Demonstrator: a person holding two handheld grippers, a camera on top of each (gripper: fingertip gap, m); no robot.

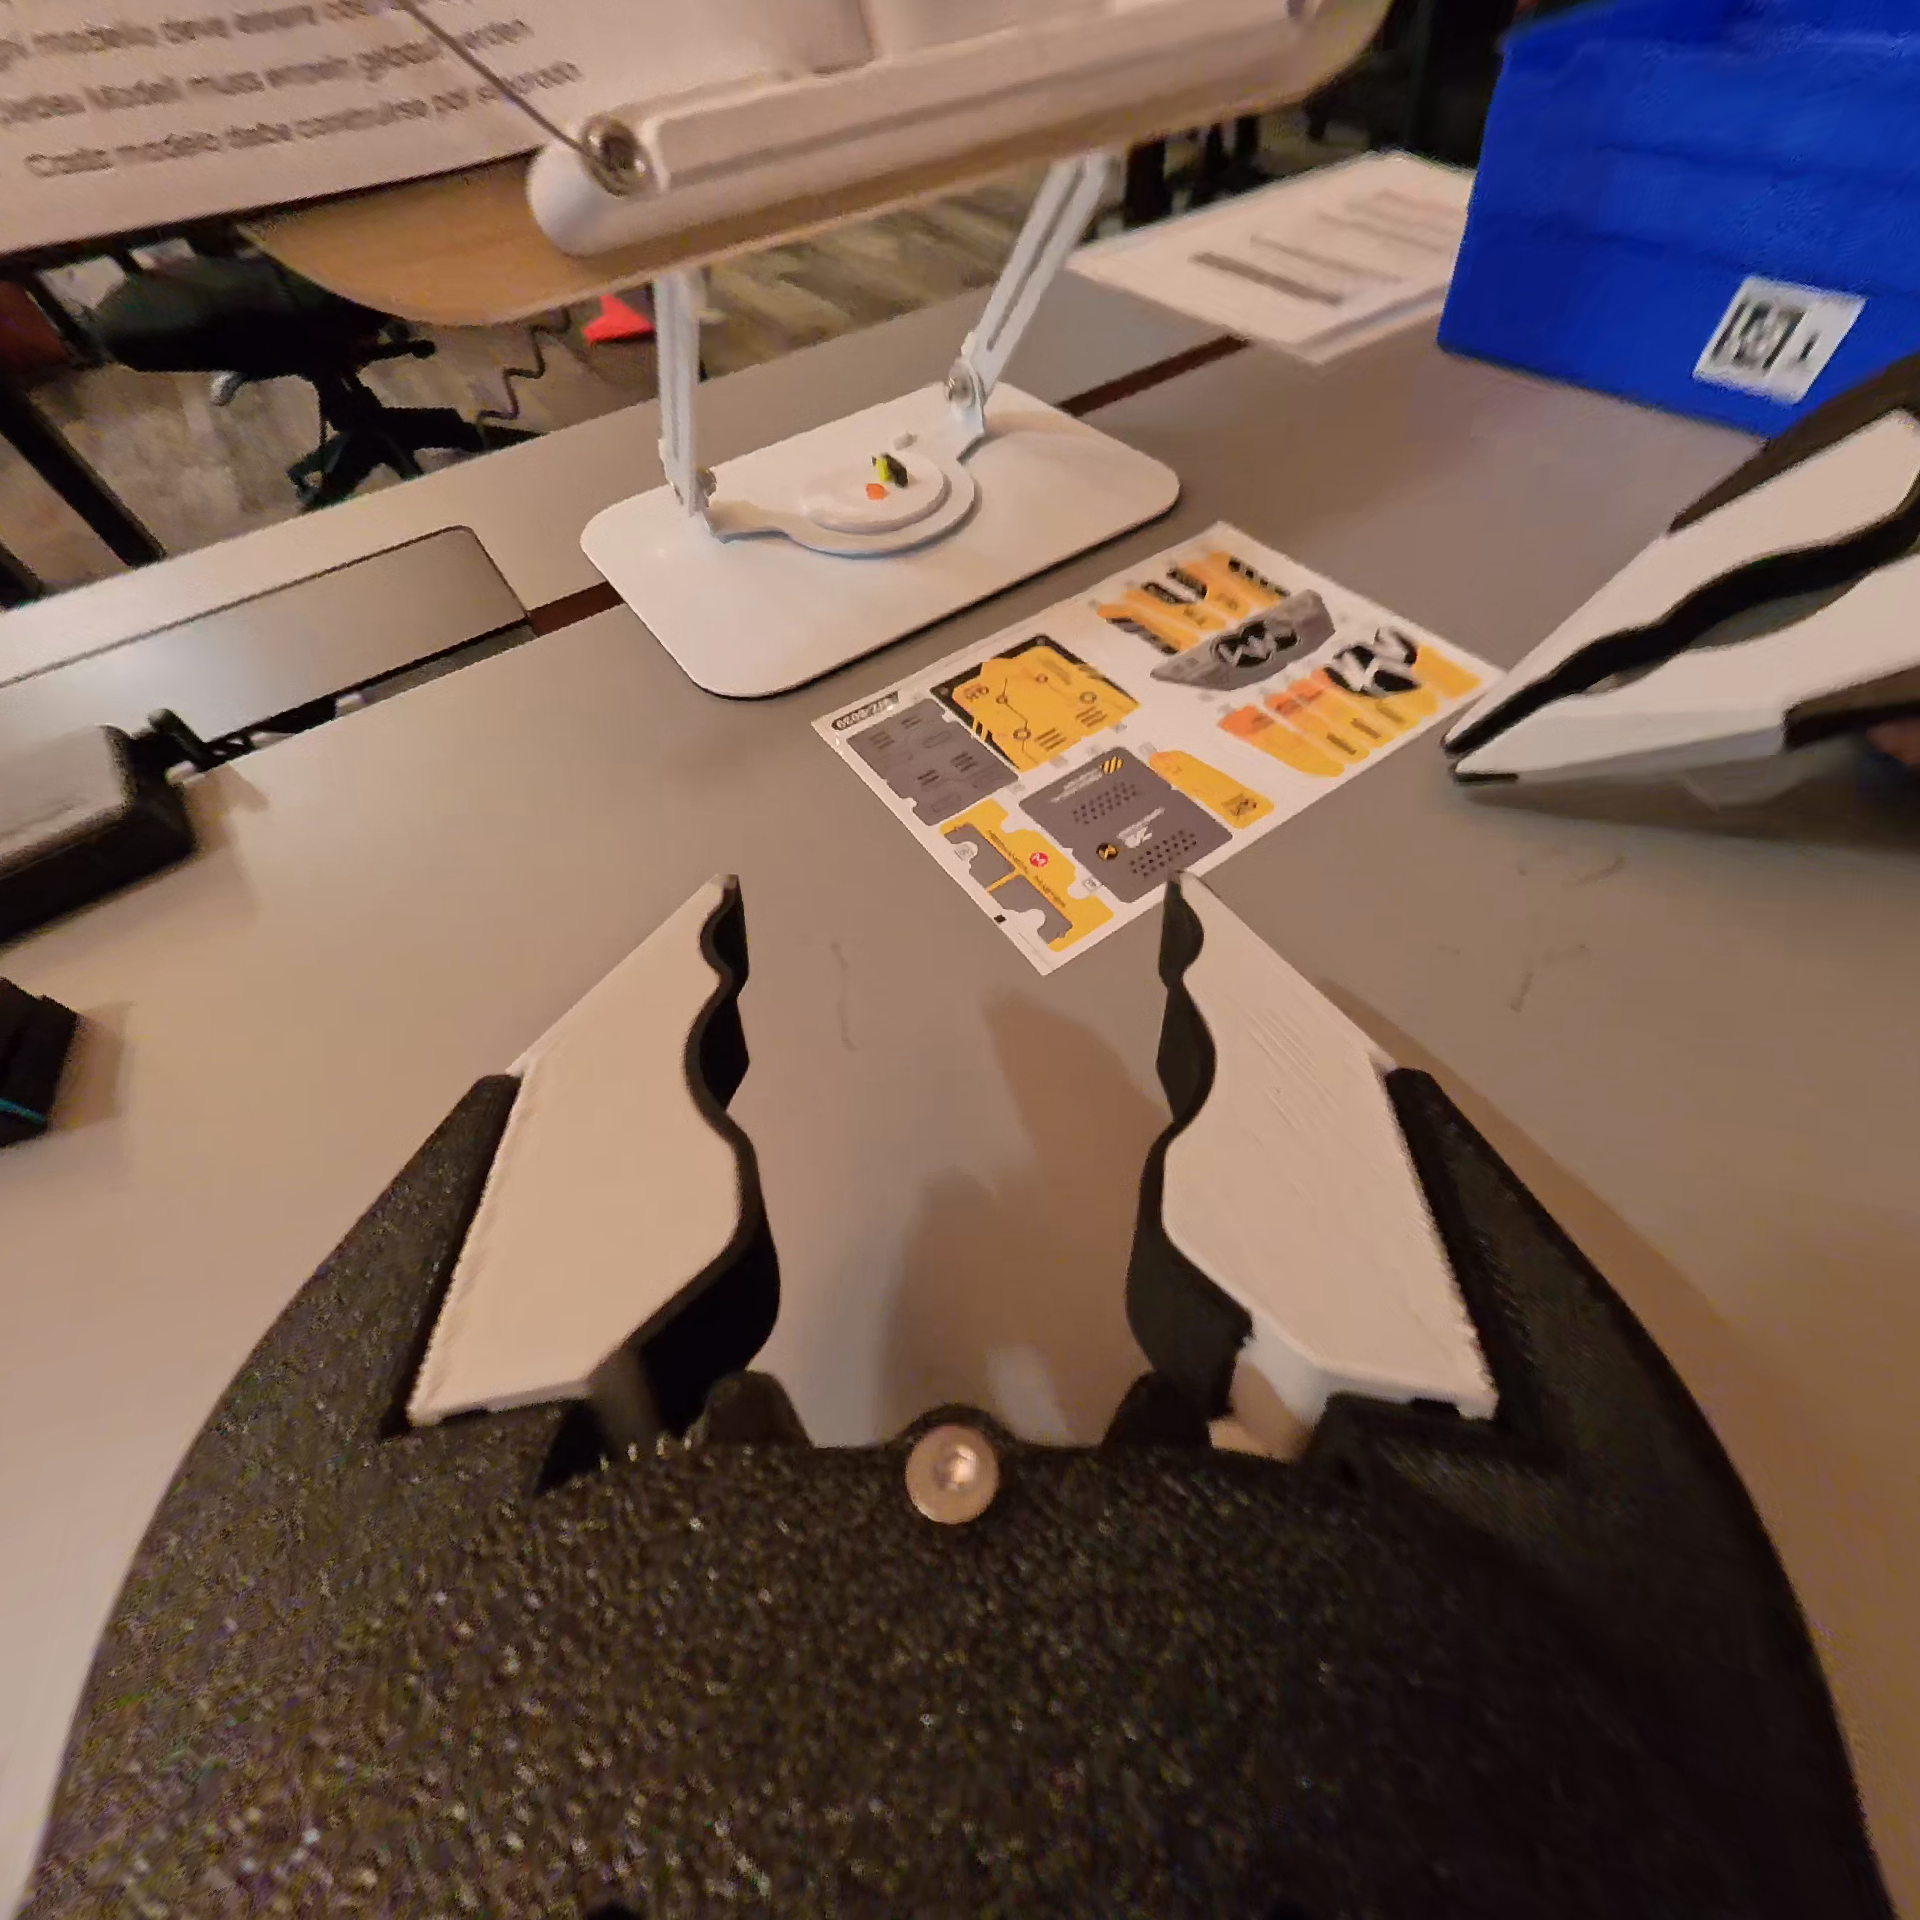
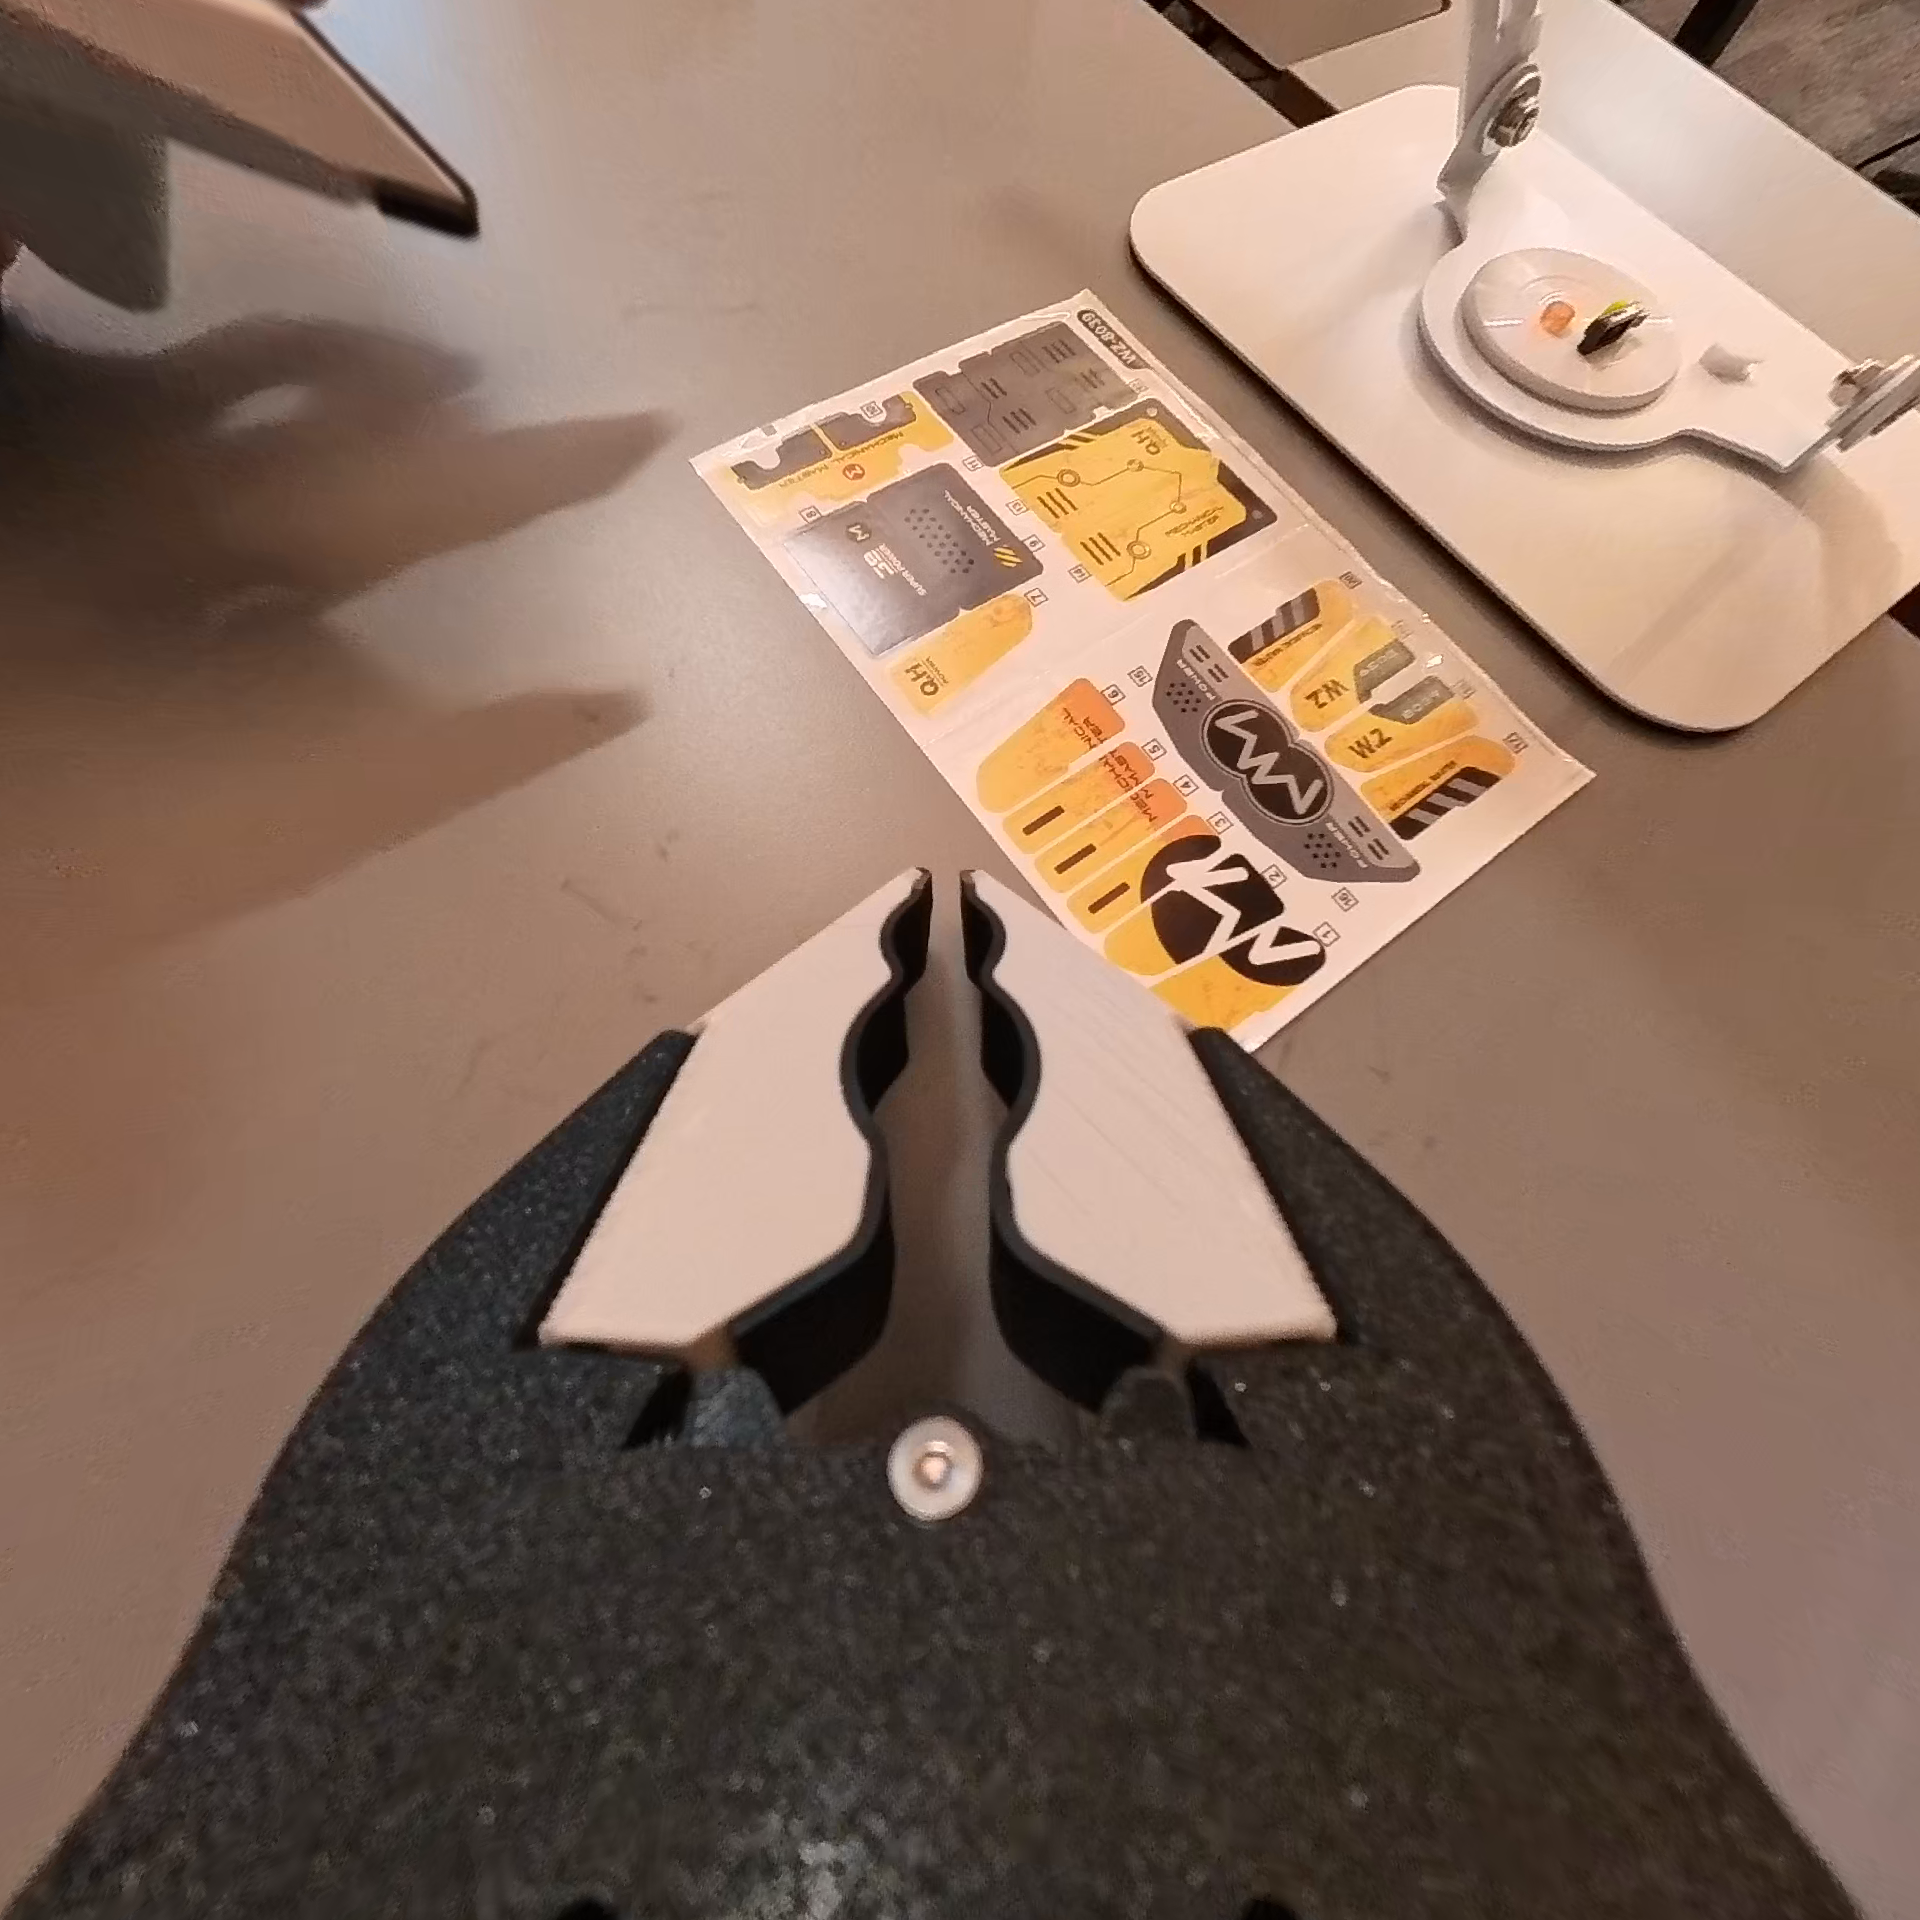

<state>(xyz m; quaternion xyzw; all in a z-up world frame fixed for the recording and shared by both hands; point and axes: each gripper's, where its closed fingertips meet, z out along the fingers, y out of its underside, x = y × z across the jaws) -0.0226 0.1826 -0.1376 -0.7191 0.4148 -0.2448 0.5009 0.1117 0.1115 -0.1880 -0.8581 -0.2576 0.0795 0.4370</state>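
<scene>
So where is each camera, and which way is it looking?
Left wrist view: sits on the left gripper, looking forward over the grey table at the sticker sheet and white stand; its own open fingers show, and the right gripper at right.
Right wrist view: sits on the right gripper, looking down at the sticker sheet; its nearly shut fingers show, with a blurred gripper tip upper left.
Both share the sheet, the stand and the table.
</scene>
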